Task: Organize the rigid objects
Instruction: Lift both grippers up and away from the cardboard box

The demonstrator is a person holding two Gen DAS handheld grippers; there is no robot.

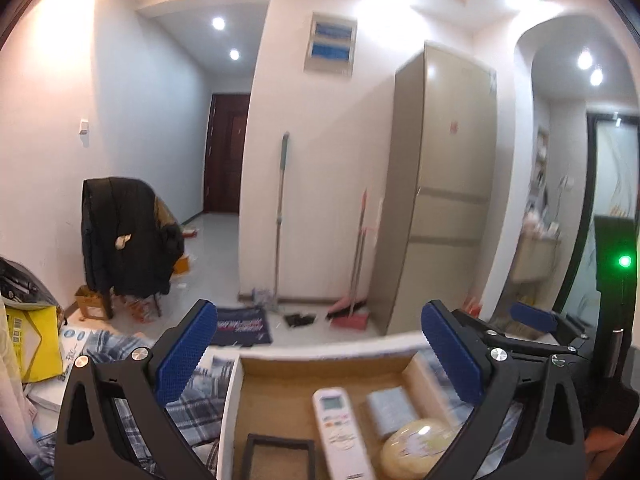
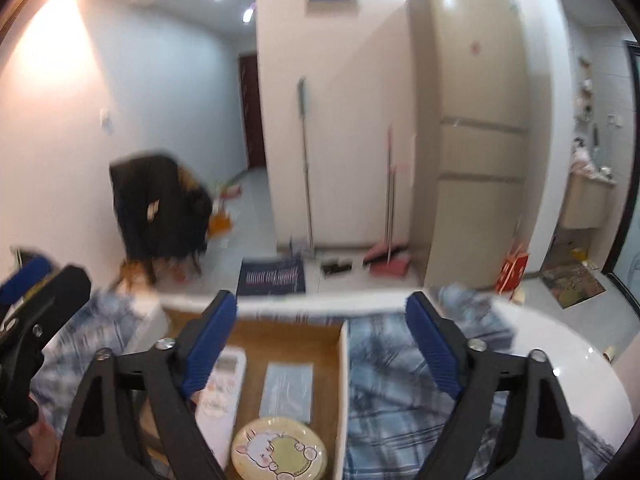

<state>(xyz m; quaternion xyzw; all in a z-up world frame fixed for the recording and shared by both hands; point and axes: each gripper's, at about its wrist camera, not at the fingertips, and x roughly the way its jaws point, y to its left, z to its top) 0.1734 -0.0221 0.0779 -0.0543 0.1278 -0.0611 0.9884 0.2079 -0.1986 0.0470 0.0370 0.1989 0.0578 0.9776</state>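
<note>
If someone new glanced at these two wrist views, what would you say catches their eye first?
Probably the open cardboard box on the plaid cloth, holding a white remote control, a round yellow tin with a cartoon lid, and a small grey packet. Both grippers frame it with blue-padded jaws wide apart and empty, the left gripper and the right gripper.

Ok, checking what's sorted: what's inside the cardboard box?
In the cardboard box: white remote, grey packet, round yellow tin, dark frame. The near end is cut off.
</note>
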